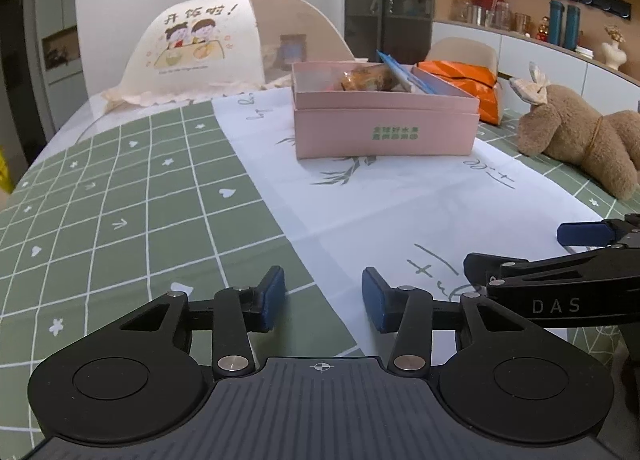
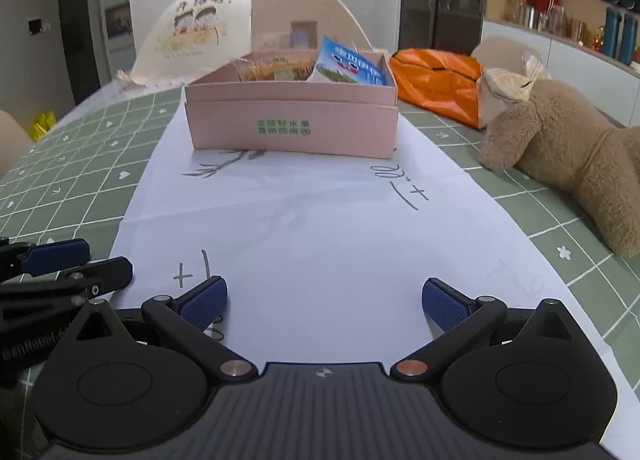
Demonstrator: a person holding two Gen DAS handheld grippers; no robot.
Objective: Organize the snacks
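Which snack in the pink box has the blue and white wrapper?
The packet standing at the right end of the pink box. The snack left of it is golden brown in a clear wrapper.

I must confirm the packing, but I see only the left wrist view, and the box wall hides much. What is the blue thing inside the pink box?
Observer: A blue and white snack packet, leaning in the right part of the pink box.
Operator: And the brown snack beside it?
Observer: A clear-wrapped pastry, left of the packet, with printed text on its wrapper.
Operator: Are the right tongs holding anything?
Observer: No, the right tongs are wide open over the white paper.
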